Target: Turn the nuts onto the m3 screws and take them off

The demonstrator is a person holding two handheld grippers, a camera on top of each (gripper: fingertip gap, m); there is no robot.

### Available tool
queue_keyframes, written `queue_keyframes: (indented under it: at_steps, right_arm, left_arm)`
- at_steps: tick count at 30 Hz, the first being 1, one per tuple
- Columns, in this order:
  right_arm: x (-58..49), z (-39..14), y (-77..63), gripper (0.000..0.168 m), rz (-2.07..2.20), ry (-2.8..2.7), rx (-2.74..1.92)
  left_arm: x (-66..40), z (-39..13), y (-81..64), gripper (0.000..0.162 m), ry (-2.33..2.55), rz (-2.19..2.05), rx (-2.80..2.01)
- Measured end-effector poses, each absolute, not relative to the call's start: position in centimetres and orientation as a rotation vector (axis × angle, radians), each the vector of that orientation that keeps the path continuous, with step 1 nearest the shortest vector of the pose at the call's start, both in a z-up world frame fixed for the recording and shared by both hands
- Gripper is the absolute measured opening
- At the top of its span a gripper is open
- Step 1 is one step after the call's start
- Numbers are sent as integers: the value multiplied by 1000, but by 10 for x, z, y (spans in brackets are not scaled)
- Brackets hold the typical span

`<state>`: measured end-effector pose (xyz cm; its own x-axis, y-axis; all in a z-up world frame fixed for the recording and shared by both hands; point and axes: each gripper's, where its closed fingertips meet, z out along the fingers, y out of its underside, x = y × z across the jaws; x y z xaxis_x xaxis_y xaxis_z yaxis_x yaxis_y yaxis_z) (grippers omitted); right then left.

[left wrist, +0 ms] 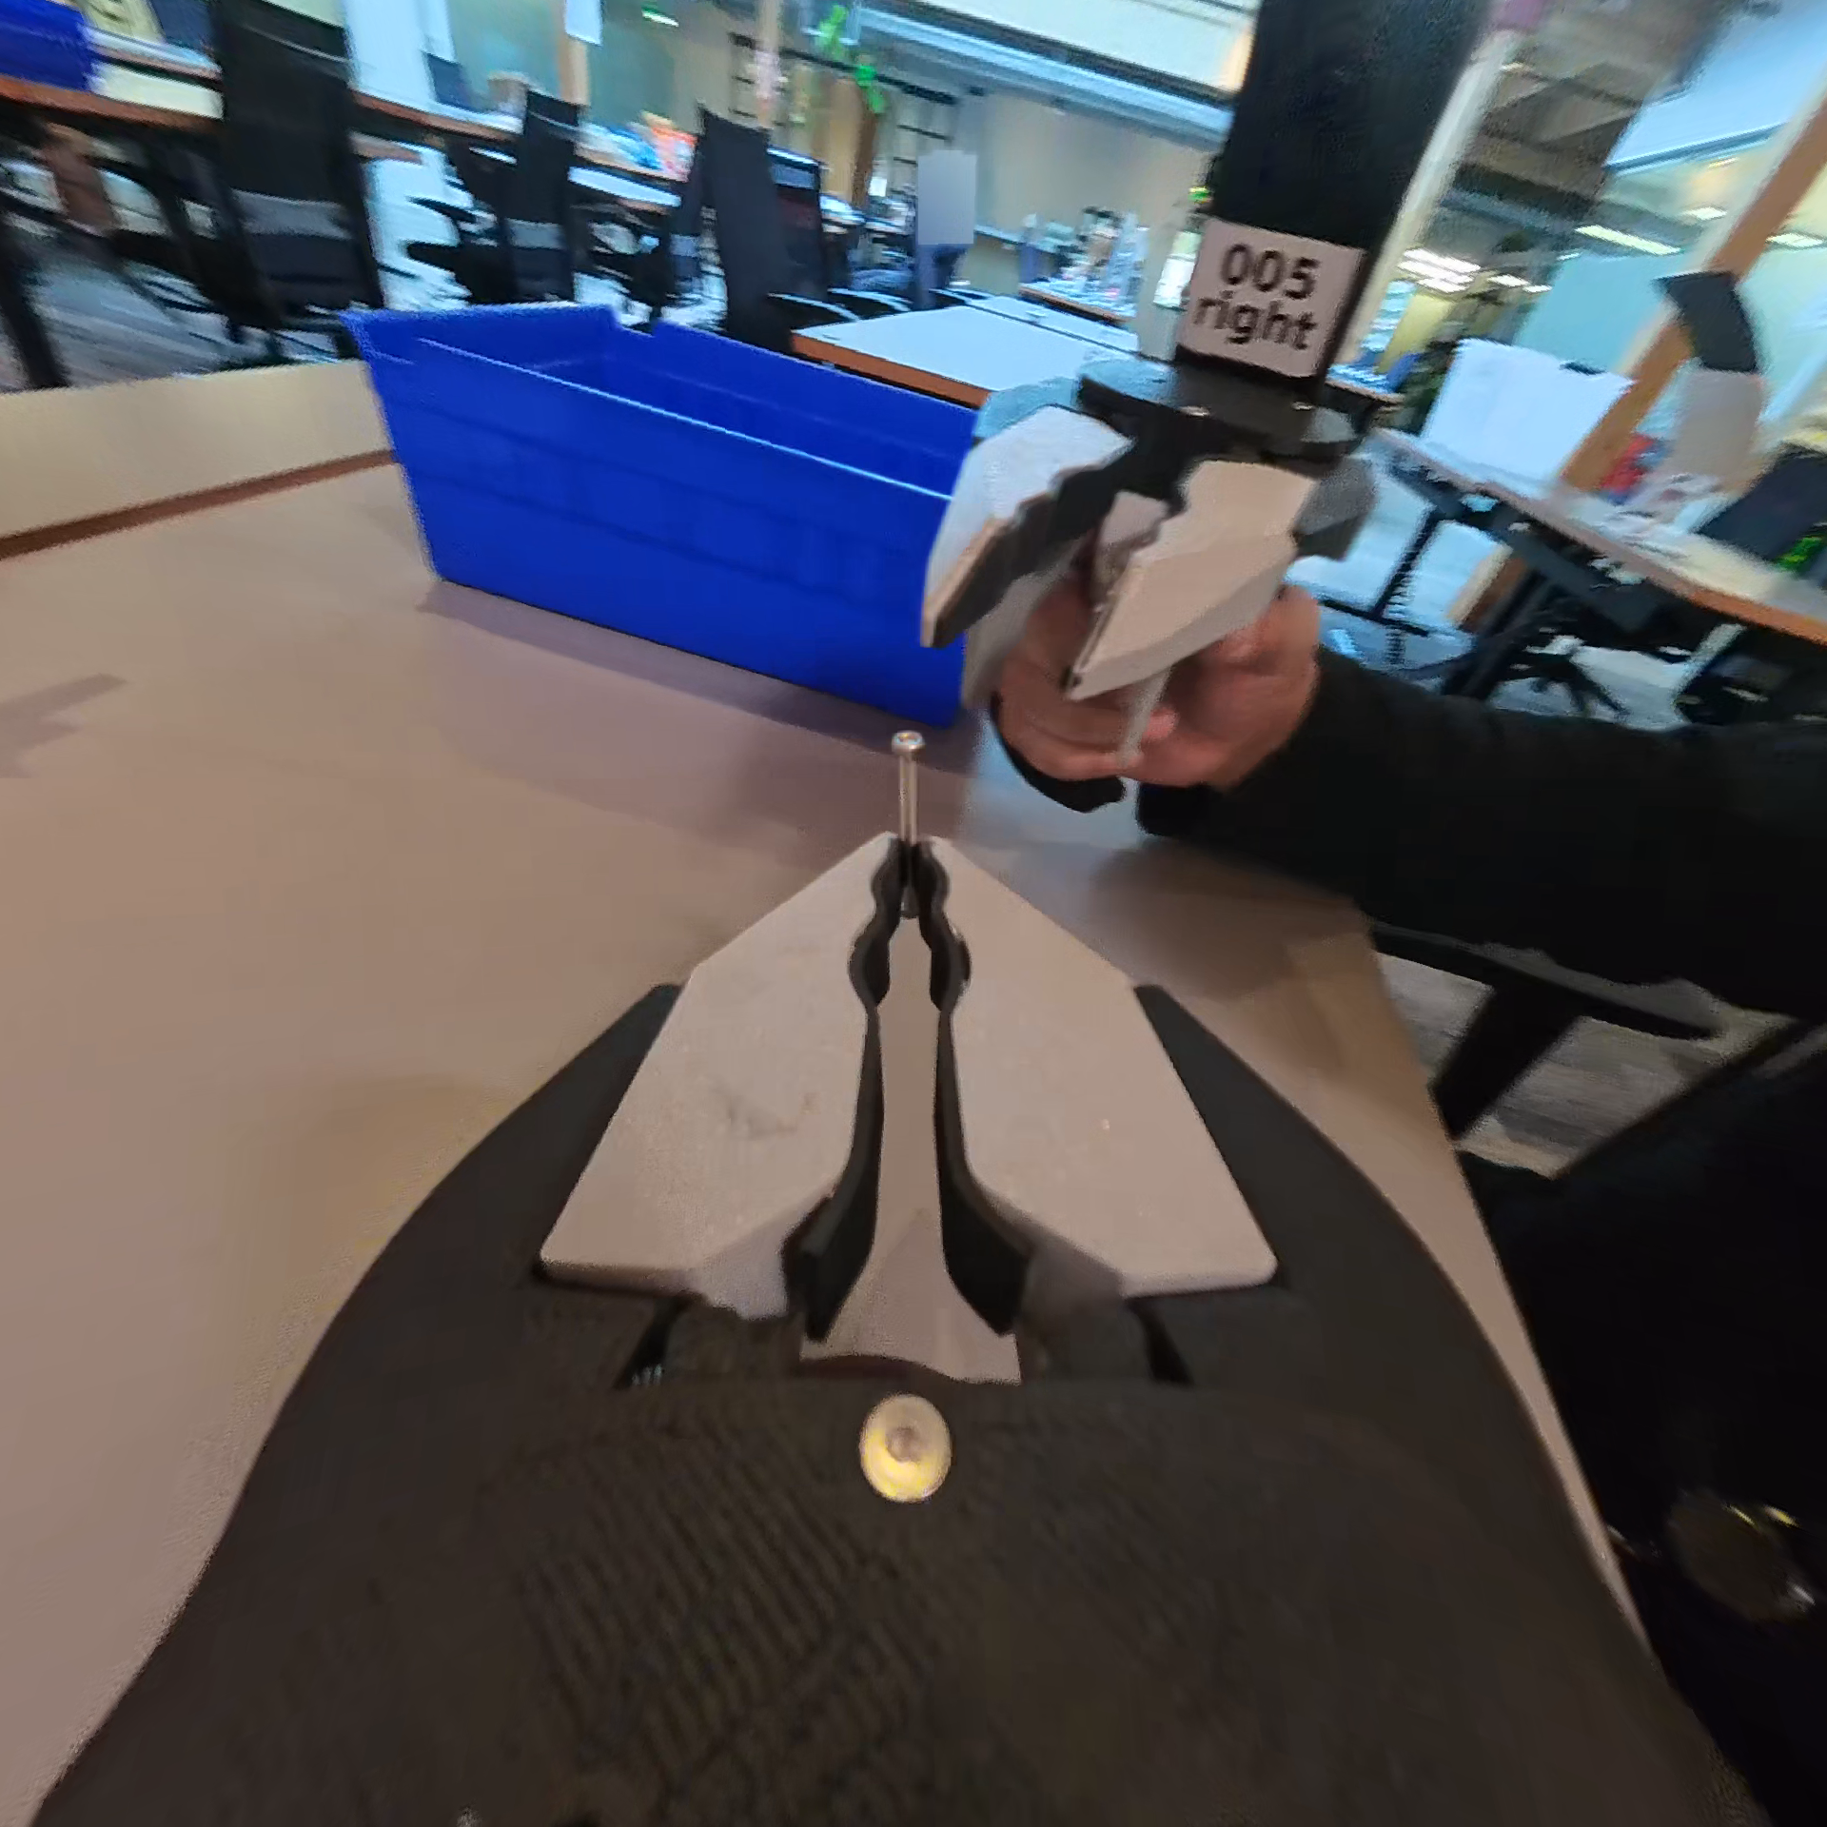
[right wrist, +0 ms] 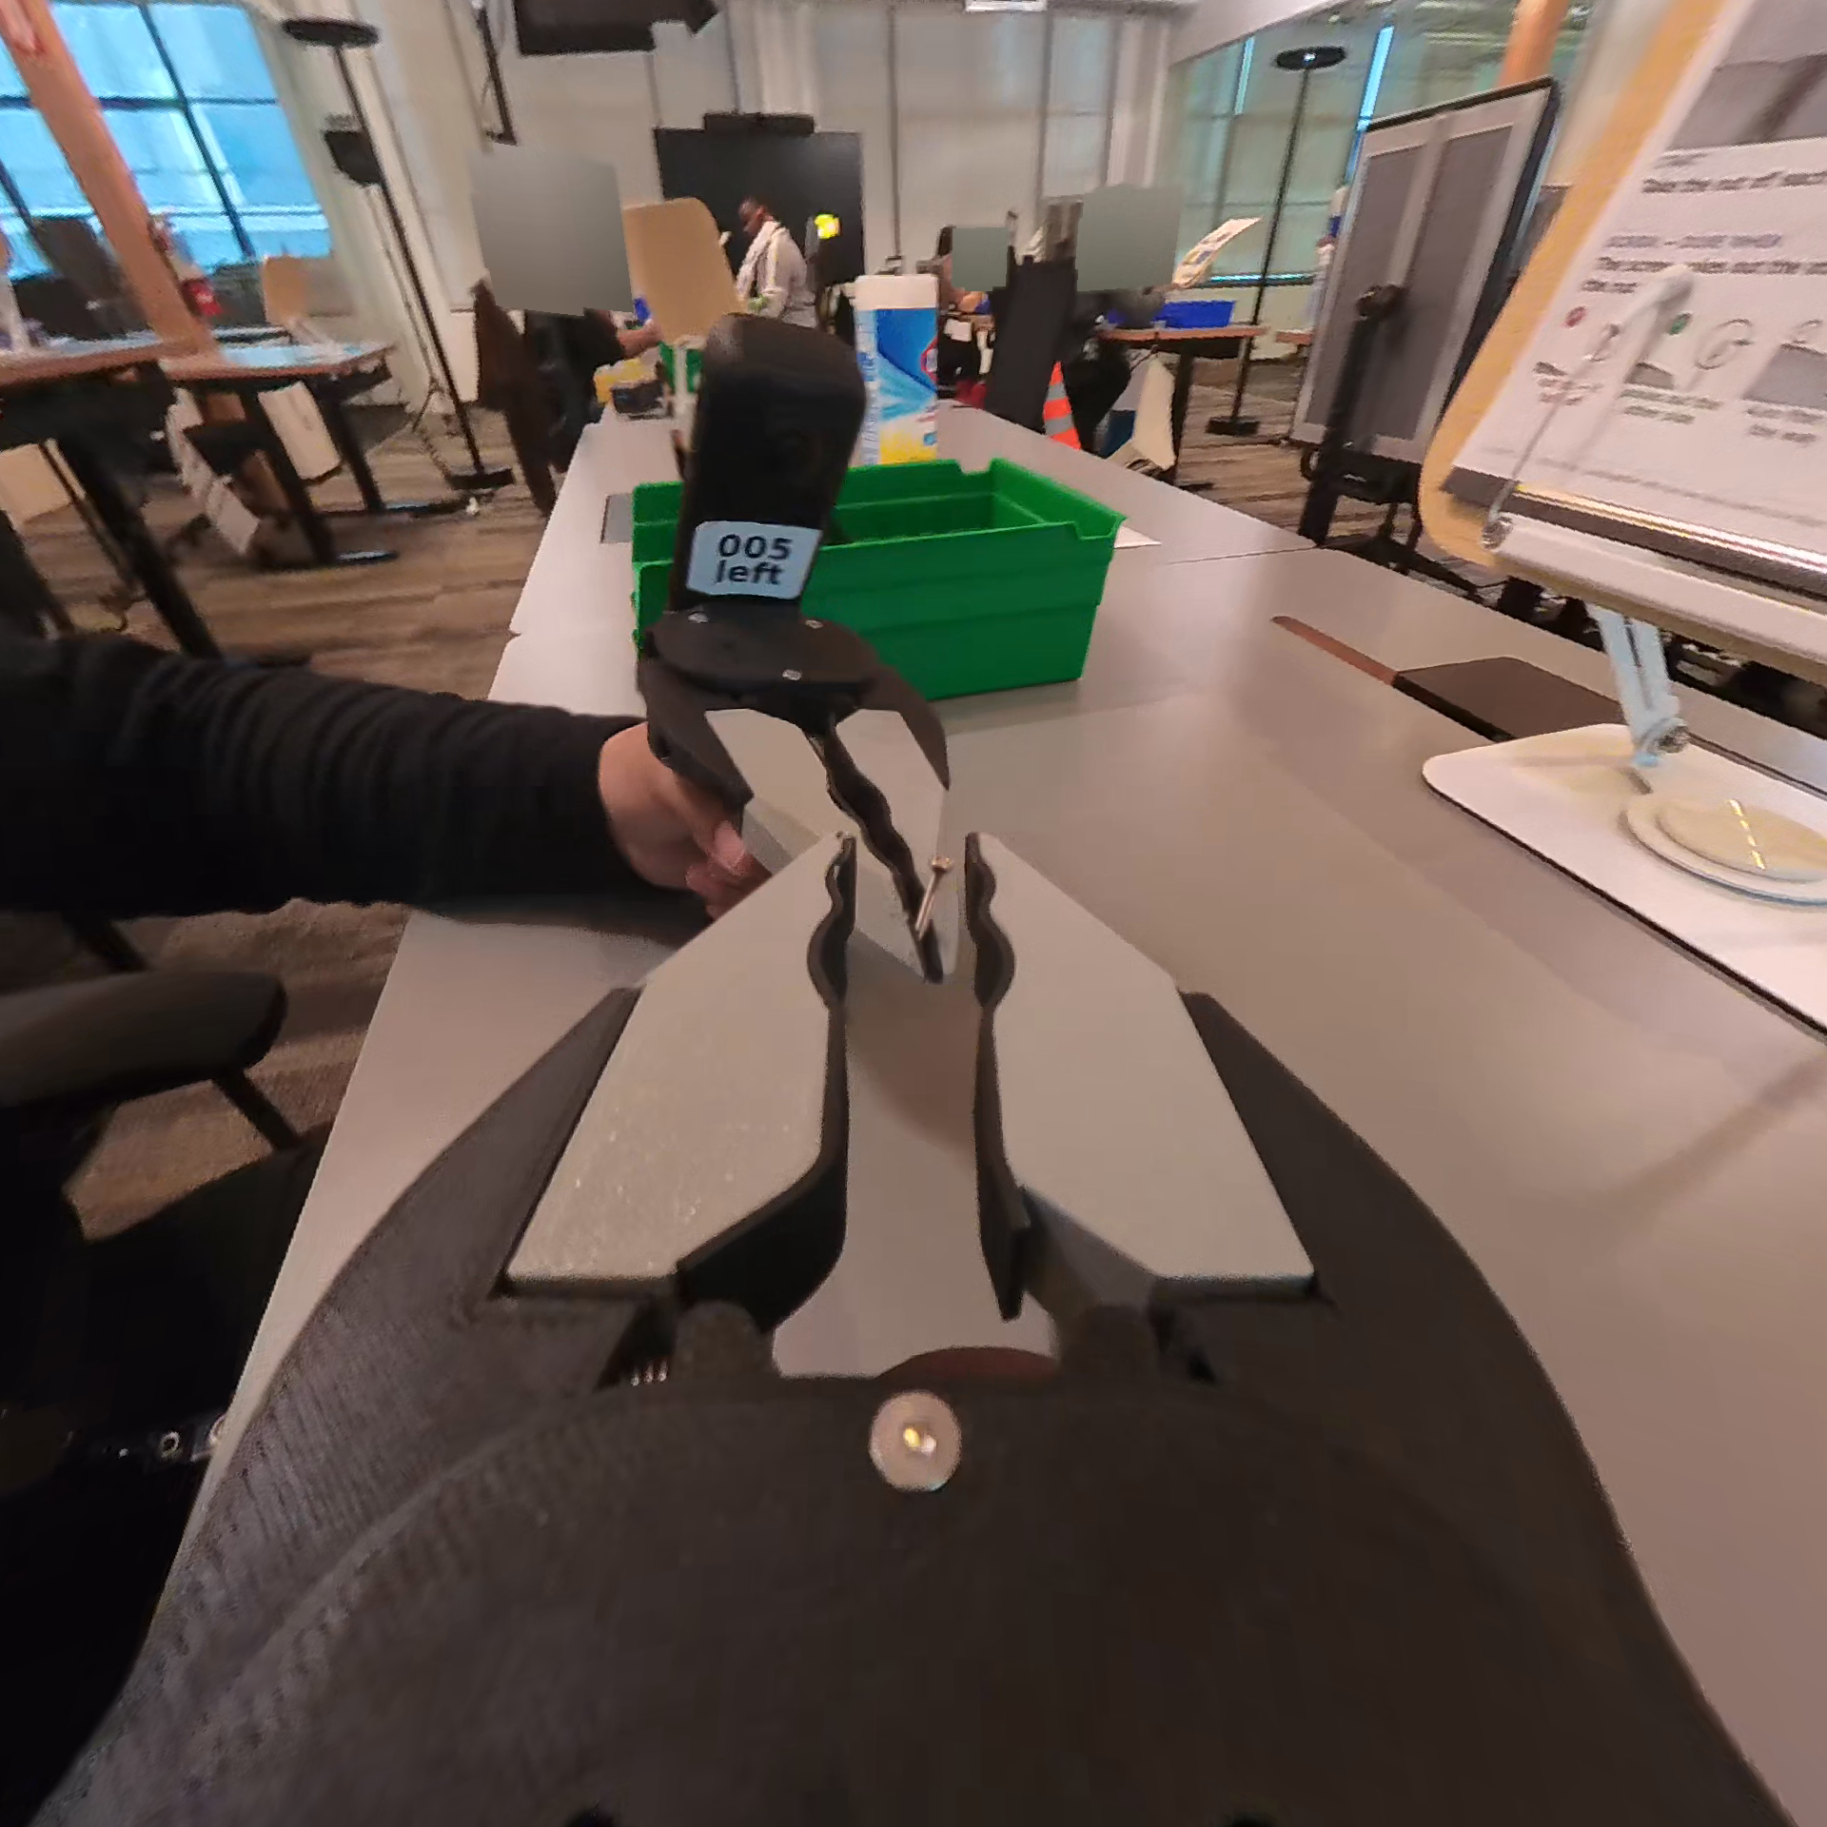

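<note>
The counter (right wrist: 1285, 840) is grey and carries the bins at its far side: a blue bin (left wrist: 672, 514) in the left wrist view and a green bin (right wrist: 890, 583) in the right wrist view, probably there to keep loose parts sorted and within reach. At the far right a page holder on a white stand (right wrist: 1631, 554) tilts toward the seat, likely so the steps can be read while working.

The left claw (left wrist: 905, 870) is closed on the lower end of the screw (left wrist: 907, 786), which stands nearly upright with its head on top and most of its shaft bare. Holding it by the tip seems meant to leave the shaft free for a nut. No nut is visible on it, though something that small could be missed.

The right claw (right wrist: 905, 850) is partly open, with a clear gap between its tips, and holds nothing that I can see. In its own view the screw (right wrist: 931, 890) sits in that gap, touching neither tip as far as I can tell. The left view shows this claw up and to the right of the screw, apart from it.
</note>
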<state>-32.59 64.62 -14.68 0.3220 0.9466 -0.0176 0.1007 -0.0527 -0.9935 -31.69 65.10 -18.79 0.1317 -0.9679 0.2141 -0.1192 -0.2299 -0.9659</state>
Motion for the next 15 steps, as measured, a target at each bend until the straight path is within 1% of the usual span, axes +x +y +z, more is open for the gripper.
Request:
queue_keyframes:
  at_steps: [6,15]
  right_arm:
    - [-329,-146,629,16,1015,-1120,-1390]
    - [-335,-153,612,14,1136,-1208,-1361]
  left_arm:
    - [-317,-186,627,0,1237,-1355,-1453]
    - [-314,-188,605,0,1368,-1361,-1374]
